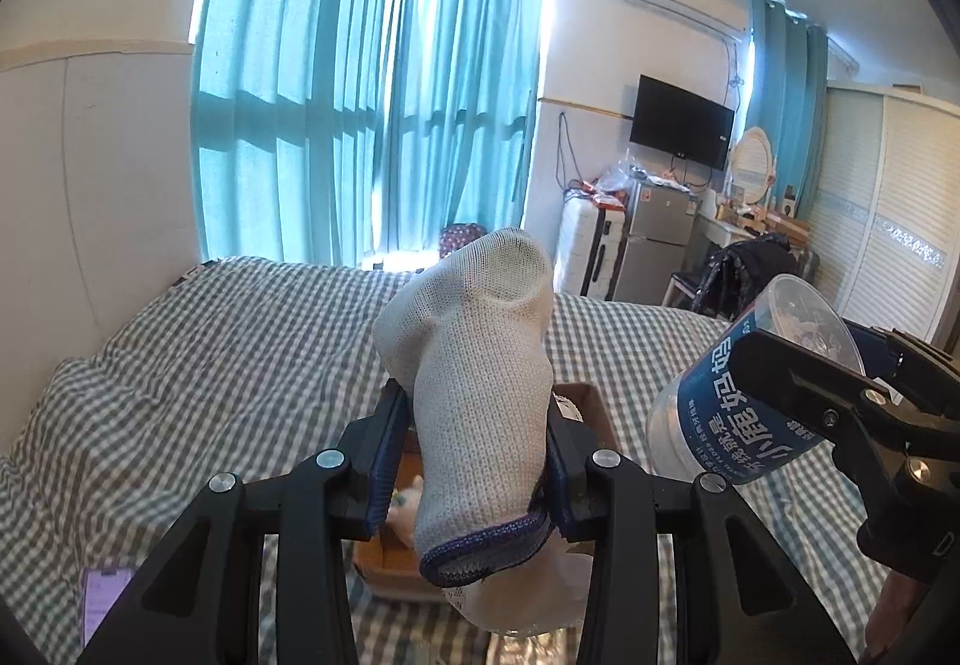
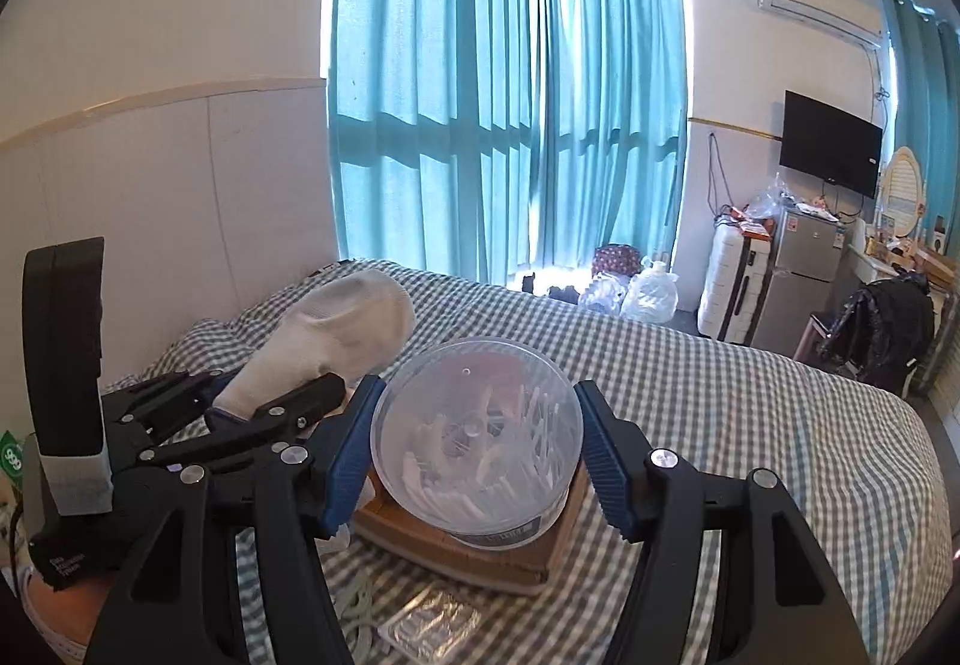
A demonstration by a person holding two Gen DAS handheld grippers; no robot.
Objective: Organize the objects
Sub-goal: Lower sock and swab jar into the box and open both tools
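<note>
My left gripper (image 1: 474,455) is shut on a white sock (image 1: 480,383) with a blue cuff and holds it up above a brown cardboard box (image 1: 390,569) on the checked bed. The sock also shows in the right wrist view (image 2: 336,335), with the left gripper (image 2: 240,413) below it. My right gripper (image 2: 474,449) is shut on a clear round cotton-swab tub (image 2: 477,437) over the cardboard box (image 2: 510,551). In the left wrist view the tub (image 1: 750,395) with its blue label is held tilted by the right gripper (image 1: 798,383).
The checked bedsheet (image 2: 750,413) covers the bed. A clear plastic packet (image 2: 429,629) and a cord lie in front of the box. A purple phone (image 1: 102,605) lies at the left. Teal curtains (image 1: 372,95), a fridge and a suitcase stand beyond the bed.
</note>
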